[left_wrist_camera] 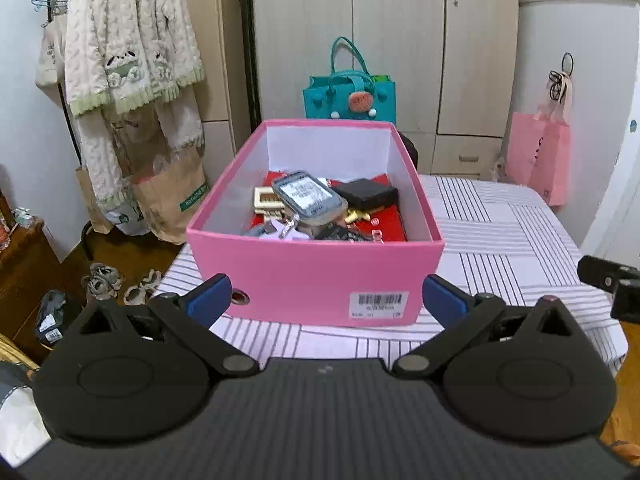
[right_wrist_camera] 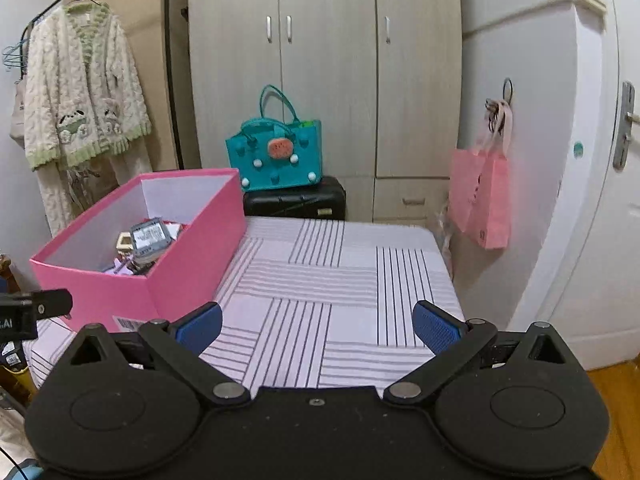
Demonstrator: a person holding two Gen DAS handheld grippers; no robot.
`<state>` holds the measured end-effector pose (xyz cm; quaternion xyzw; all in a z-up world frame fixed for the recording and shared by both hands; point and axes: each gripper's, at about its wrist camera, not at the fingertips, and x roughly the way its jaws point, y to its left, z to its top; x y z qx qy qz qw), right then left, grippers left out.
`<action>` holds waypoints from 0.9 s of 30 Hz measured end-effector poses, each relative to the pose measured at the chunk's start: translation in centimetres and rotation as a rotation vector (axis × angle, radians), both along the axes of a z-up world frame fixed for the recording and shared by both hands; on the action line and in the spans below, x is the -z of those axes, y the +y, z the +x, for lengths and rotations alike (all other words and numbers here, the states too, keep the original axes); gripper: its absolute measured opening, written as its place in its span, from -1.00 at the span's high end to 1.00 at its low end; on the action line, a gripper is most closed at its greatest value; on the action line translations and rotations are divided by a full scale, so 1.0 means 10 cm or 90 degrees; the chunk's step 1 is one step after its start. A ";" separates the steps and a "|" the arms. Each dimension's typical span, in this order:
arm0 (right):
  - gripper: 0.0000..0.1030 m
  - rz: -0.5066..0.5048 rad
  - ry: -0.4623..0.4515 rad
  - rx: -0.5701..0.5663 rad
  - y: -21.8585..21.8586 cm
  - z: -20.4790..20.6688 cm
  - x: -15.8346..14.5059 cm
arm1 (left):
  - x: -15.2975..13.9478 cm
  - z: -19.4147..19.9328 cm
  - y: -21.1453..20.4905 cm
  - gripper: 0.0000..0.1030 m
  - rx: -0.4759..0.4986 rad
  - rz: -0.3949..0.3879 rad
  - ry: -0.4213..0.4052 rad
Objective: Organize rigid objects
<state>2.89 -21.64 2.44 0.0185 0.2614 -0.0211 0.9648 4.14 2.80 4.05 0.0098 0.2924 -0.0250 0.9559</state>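
Pink box (left_wrist_camera: 320,276) on striped table (left_wrist_camera: 500,240), full of small stiff bits. Left tongs (left_wrist_camera: 327,300), right tongs (right_wrist_camera: 317,322) both spread, empty. We'd judge grey pouch (left_wrist_camera: 308,198) light, w/ hard rim; pinch across narrow width.

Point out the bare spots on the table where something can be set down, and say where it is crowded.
Free: the striped tablecloth right of the pink box, out to the table's right edge and back toward the black suitcase. A narrow strip lies before the box's labelled front. Crowded: inside the box, where the grey pouch tops piled items.
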 end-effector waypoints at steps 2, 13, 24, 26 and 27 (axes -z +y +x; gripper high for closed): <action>-0.99 0.003 0.005 0.005 -0.02 0.01 0.04 | 0.07 0.01 -0.01 -1.00 0.003 0.001 0.004; -0.99 -0.011 -0.008 0.010 -0.02 -0.05 0.10 | 0.16 -0.01 -0.07 -1.00 0.022 -0.008 -0.022; -0.99 -0.010 -0.021 0.015 -0.06 -0.04 0.00 | 0.05 0.01 -0.03 -1.00 0.008 -0.015 -0.005; -0.99 -0.010 -0.017 0.015 -0.06 -0.03 0.03 | 0.05 0.01 -0.03 -1.00 0.008 -0.018 -0.005; -0.99 -0.011 -0.015 0.014 -0.07 -0.02 0.04 | 0.06 0.01 -0.03 -1.00 0.009 -0.019 -0.005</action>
